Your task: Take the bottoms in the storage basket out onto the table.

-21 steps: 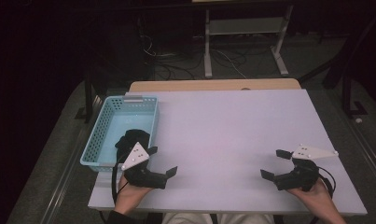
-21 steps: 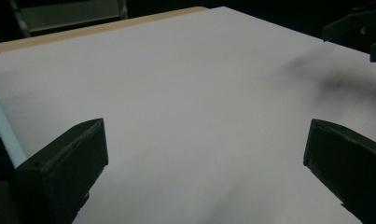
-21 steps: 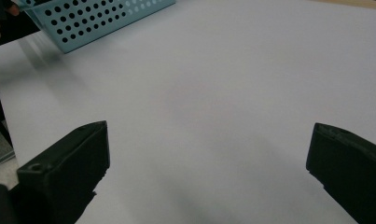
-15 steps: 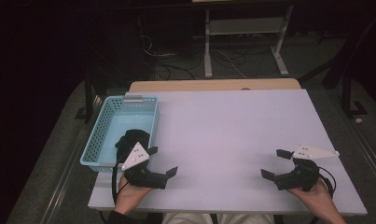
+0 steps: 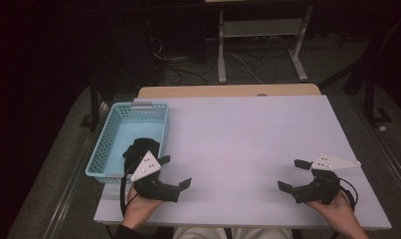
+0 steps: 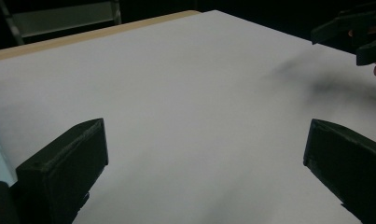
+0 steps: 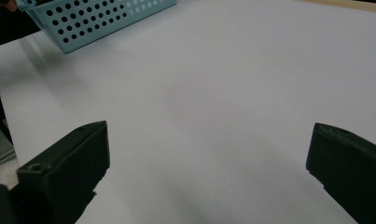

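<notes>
Pale-blue perforated basket [image 5: 116, 144], dark object [image 5: 138, 148] inside

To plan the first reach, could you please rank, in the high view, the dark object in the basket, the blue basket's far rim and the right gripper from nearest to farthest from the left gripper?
From the left gripper:
1. dark object, just beyond it, in the basket's near end.
2. blue basket's far rim, at the table's left.
3. right gripper, across the table's near edge.

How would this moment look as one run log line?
left claw: open, empty | right claw: open, empty | basket: table's left edge, dark thing inside | table: bare between claws
</notes>
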A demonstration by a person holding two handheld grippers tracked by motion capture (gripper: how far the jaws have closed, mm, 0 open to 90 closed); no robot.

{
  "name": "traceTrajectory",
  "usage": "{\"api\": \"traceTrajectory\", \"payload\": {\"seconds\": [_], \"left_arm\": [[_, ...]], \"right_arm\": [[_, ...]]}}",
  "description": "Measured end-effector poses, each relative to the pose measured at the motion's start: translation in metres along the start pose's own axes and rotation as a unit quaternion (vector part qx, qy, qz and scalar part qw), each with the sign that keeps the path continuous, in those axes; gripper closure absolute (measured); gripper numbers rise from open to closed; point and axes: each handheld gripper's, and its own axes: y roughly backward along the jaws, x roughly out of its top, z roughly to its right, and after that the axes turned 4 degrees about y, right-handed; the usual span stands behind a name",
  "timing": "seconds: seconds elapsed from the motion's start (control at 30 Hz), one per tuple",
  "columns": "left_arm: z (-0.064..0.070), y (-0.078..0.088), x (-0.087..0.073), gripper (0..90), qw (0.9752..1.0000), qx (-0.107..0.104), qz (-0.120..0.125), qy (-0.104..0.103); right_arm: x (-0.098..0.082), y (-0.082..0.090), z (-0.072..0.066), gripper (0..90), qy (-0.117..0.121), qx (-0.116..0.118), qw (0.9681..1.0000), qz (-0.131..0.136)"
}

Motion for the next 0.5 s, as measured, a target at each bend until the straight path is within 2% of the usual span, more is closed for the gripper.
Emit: {"api": "traceTrajectory", "payload": {"seconds": [0.5], "left_arm": [[0.0011, 0.0057, 0.0082, 0.0, 0.9997, 0.006, -0.022, -0.005]], "right_arm": [[0.0011, 0.0021, -0.0012, 0.0, 0.001, -0.003, 1.0000, 0.003]]}}
